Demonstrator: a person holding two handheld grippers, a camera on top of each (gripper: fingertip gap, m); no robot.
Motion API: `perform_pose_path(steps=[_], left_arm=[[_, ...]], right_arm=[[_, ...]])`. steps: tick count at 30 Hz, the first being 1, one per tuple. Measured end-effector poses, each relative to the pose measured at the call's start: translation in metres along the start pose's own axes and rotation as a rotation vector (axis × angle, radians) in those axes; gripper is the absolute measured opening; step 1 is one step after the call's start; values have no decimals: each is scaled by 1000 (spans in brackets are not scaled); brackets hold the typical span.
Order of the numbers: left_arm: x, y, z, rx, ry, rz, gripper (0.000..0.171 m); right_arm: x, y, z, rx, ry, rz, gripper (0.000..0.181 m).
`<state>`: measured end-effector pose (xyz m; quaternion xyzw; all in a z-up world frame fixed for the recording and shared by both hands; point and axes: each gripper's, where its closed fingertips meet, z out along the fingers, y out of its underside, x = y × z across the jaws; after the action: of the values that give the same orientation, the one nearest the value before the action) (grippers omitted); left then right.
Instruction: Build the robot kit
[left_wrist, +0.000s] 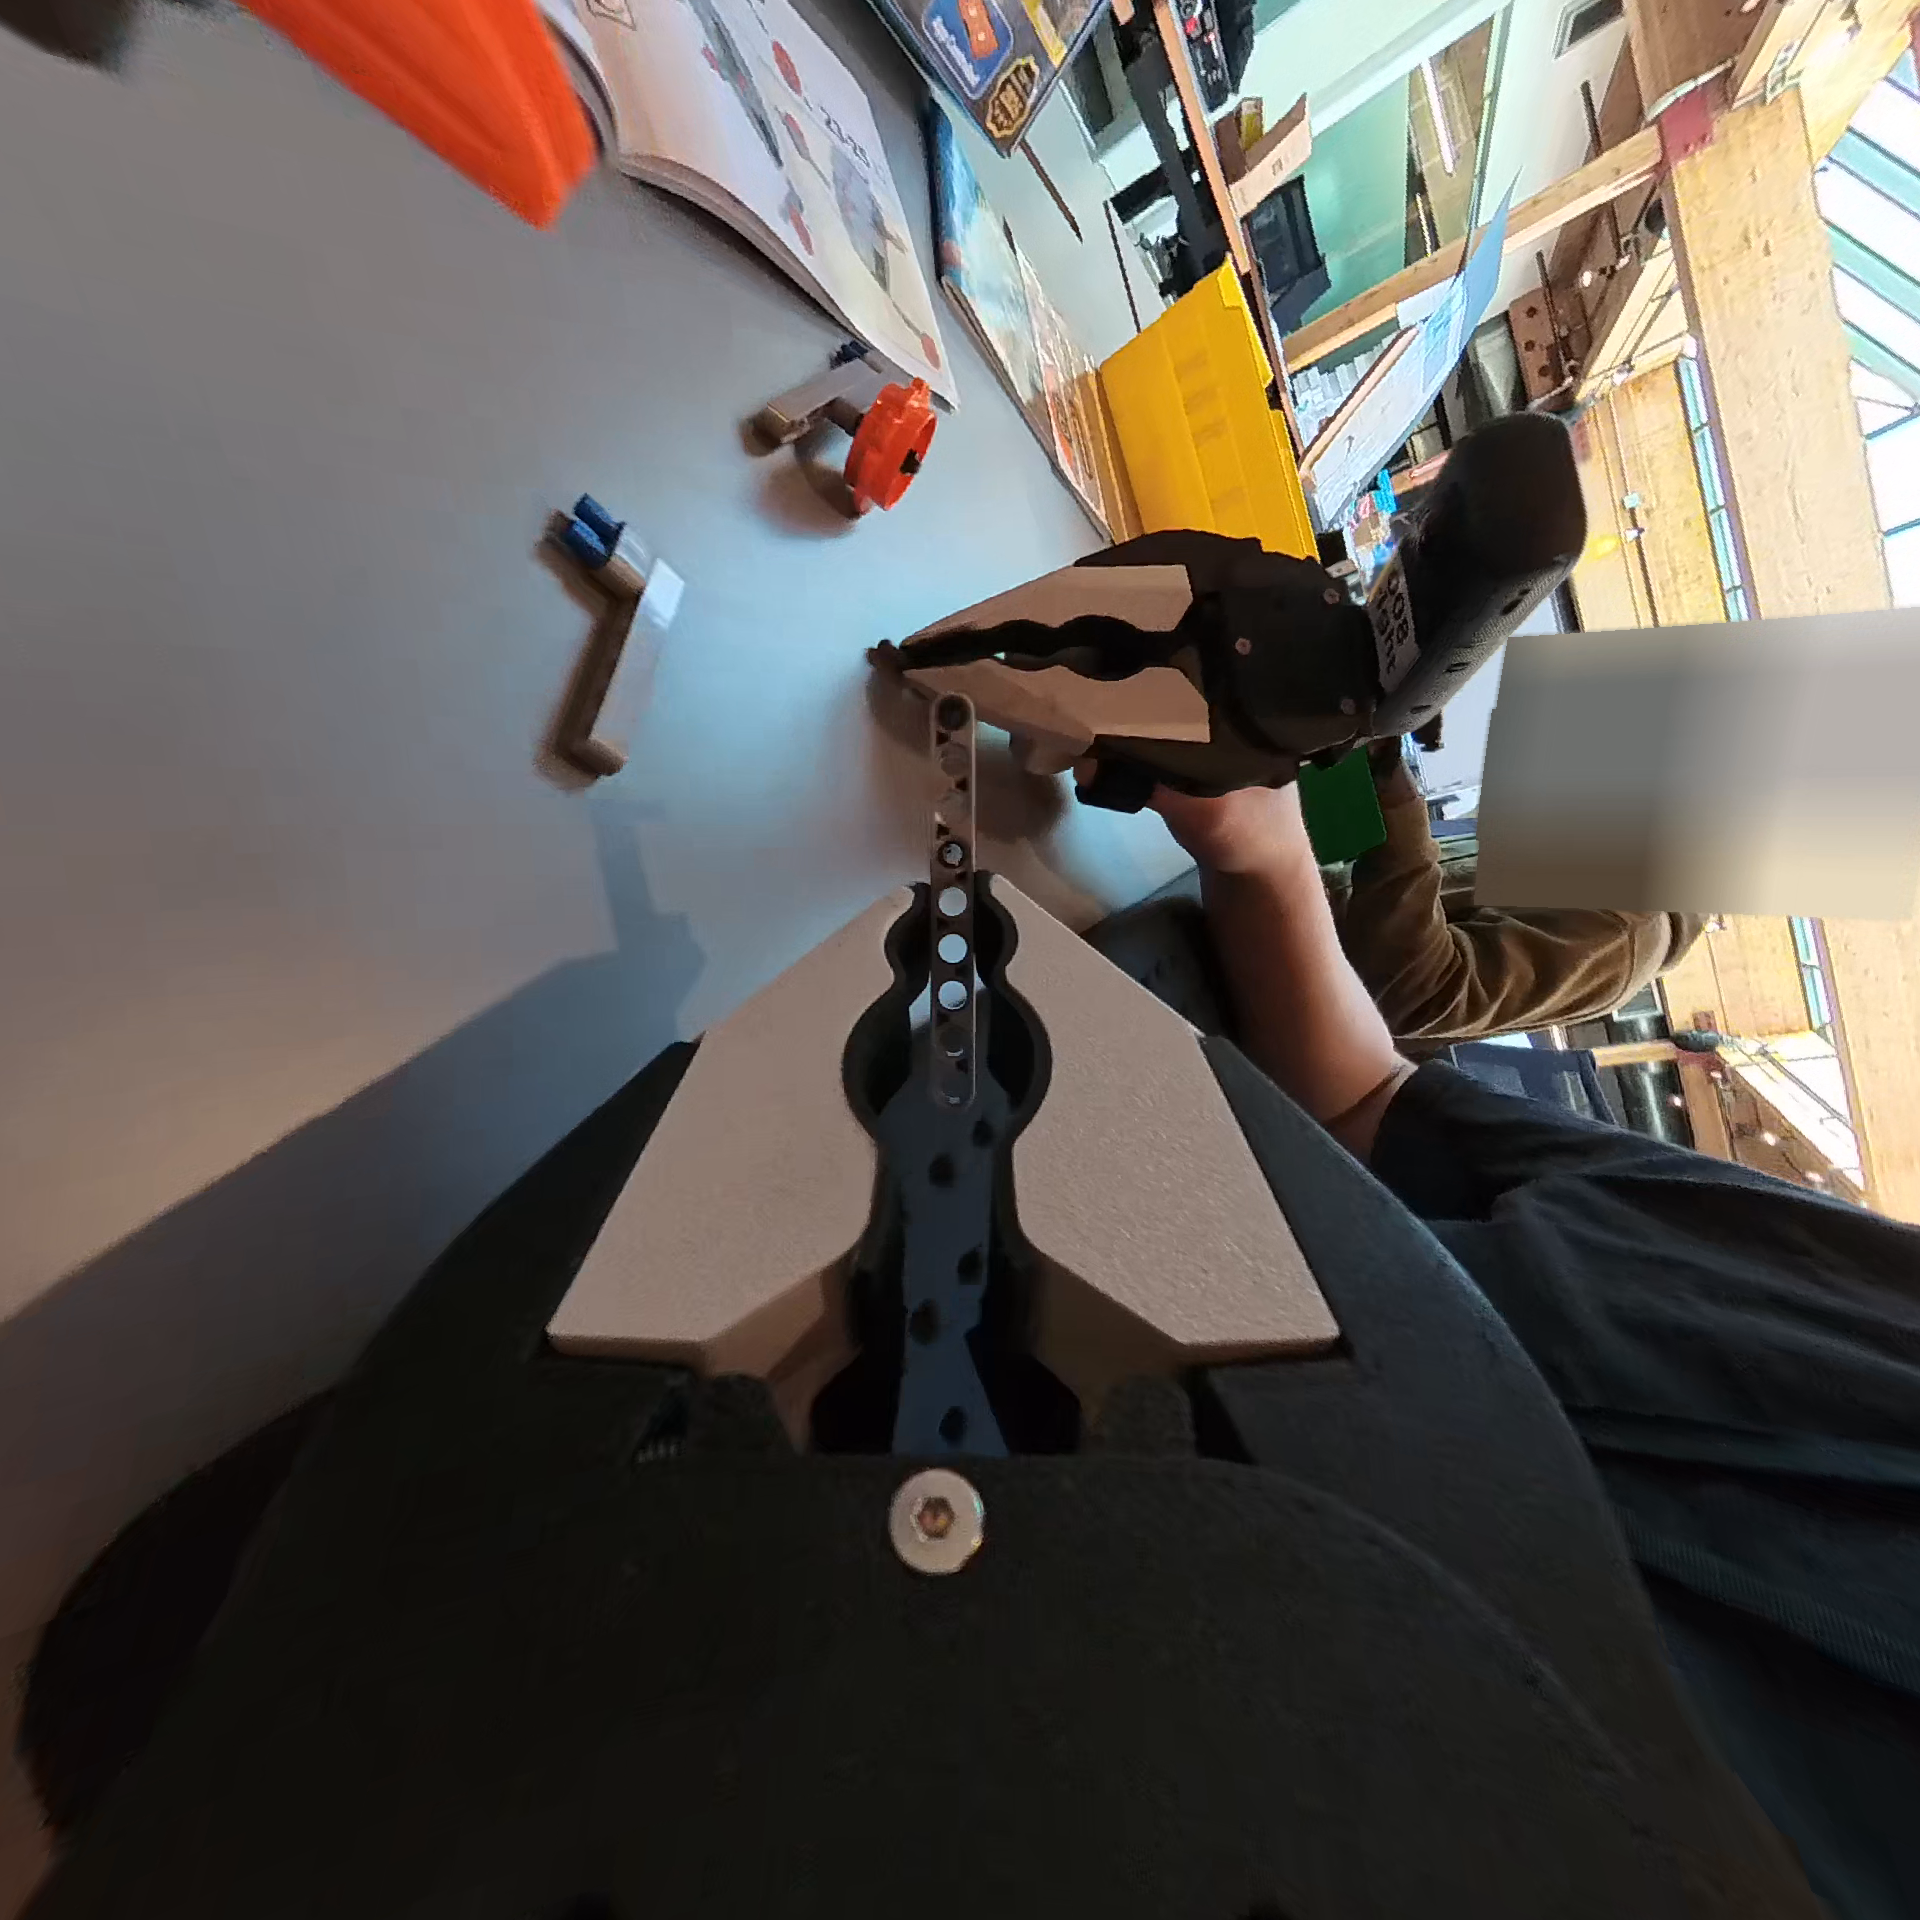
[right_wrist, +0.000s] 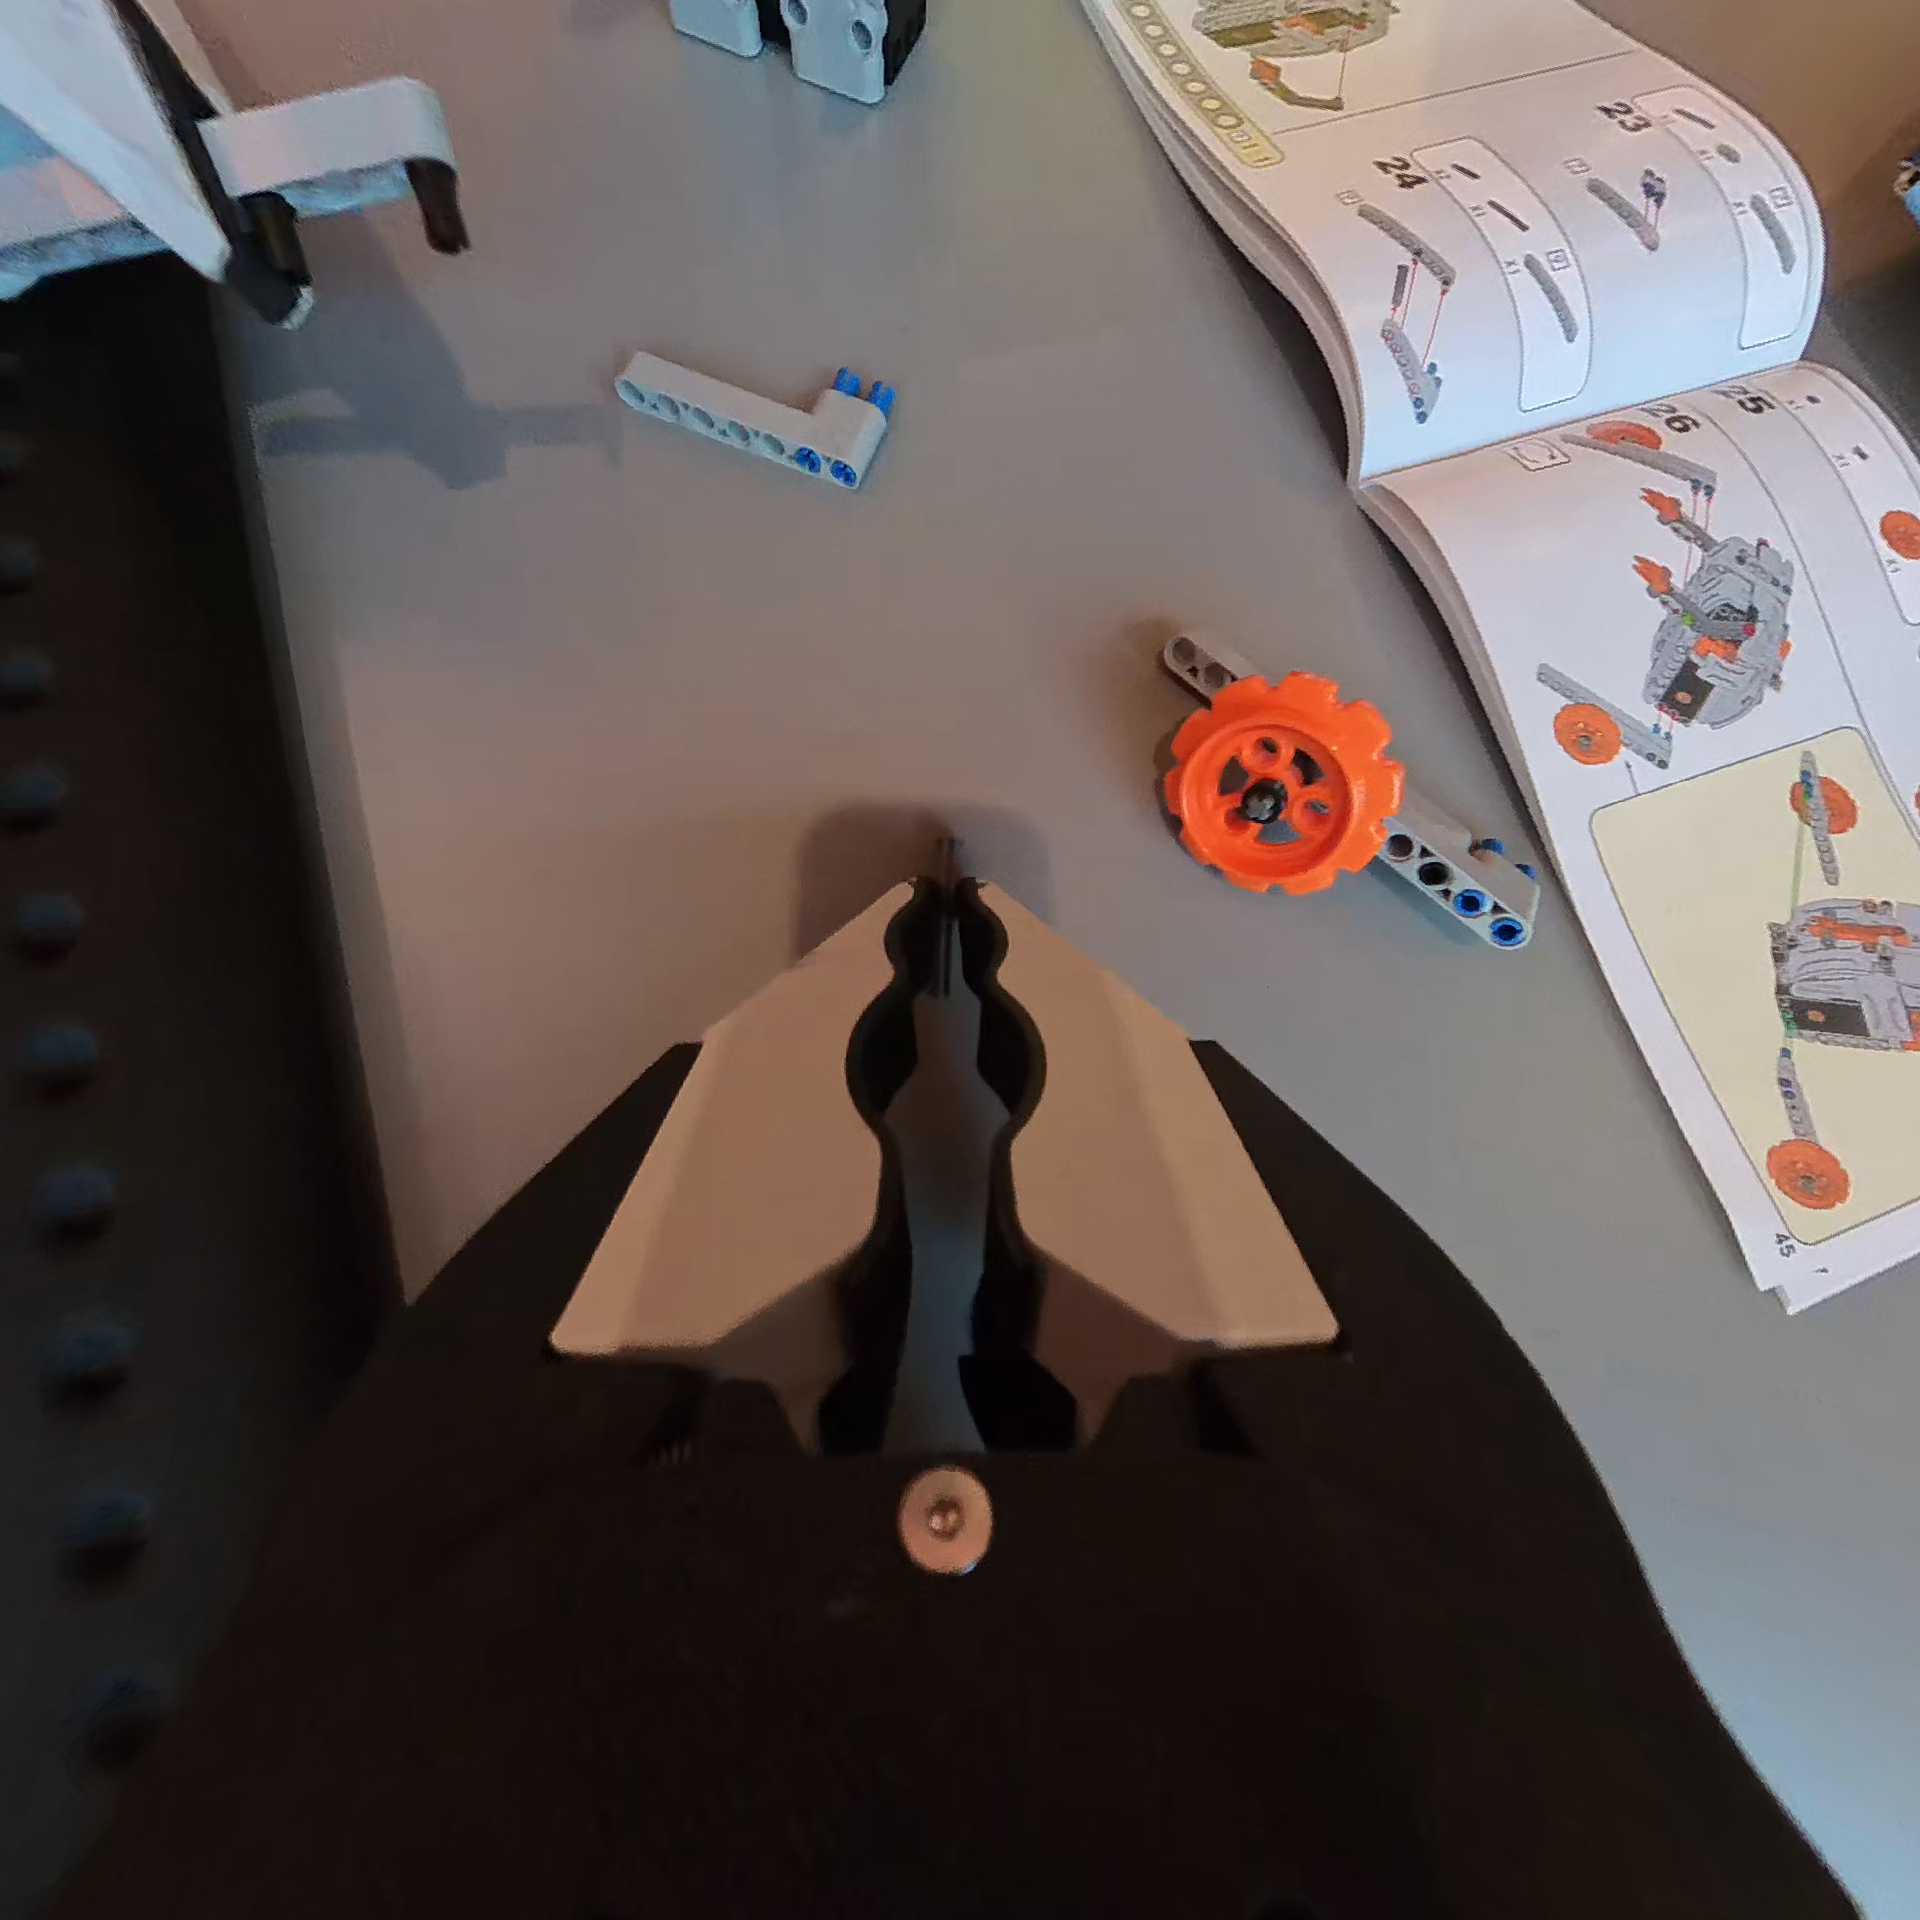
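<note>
My left gripper (left_wrist: 951, 894) is shut on a long grey beam with holes (left_wrist: 953, 753) that sticks out forward past its tips, above the grey table (left_wrist: 312, 727). The beam's far end lies close to my right gripper (left_wrist: 902, 663) in the left wrist view. My right gripper (right_wrist: 943, 888) is shut on a small dark pin (right_wrist: 943, 857), its tips down at the table (right_wrist: 623, 675). The left gripper shows blurred in the right wrist view's upper left corner (right_wrist: 208, 197).
On the table lie an L-shaped grey beam with blue pins (right_wrist: 748, 426) (left_wrist: 597, 644), an orange toothed wheel on a grey beam (right_wrist: 1283, 779) (left_wrist: 888, 447), an open instruction booklet (right_wrist: 1558, 364) (left_wrist: 790, 187), and grey blocks (right_wrist: 821, 31). A black studded strip (right_wrist: 62, 935) runs along the left. A yellow bin (left_wrist: 1195, 416) stands beyond.
</note>
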<state>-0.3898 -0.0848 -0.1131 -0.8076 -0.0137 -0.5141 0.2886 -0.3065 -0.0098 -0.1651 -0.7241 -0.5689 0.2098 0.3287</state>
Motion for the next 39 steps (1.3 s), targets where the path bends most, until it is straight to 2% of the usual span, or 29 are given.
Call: perform_pose_path(steps=[5,9,20,30,34,39], left_arm=[[11,1,27,-60,38,-2,5],[14,1,37,-80,54,-3,6],[-2,-2,18,-35,9,-37,6],[-8,15,46,-250,-56,0,6],[-29,21,49,-343,-182,46,6],[-28,22,49,-347,-193,48,6]], right_arm=[[8,5,-6,-16,39,-35,3],[9,3,-8,-4,39,-35,3],[6,3,-9,-15,43,-77,3],[12,4,-11,-3,44,-39,3],[11,3,-11,-1,44,-47,3],[10,0,-13,11,40,-51,2]])
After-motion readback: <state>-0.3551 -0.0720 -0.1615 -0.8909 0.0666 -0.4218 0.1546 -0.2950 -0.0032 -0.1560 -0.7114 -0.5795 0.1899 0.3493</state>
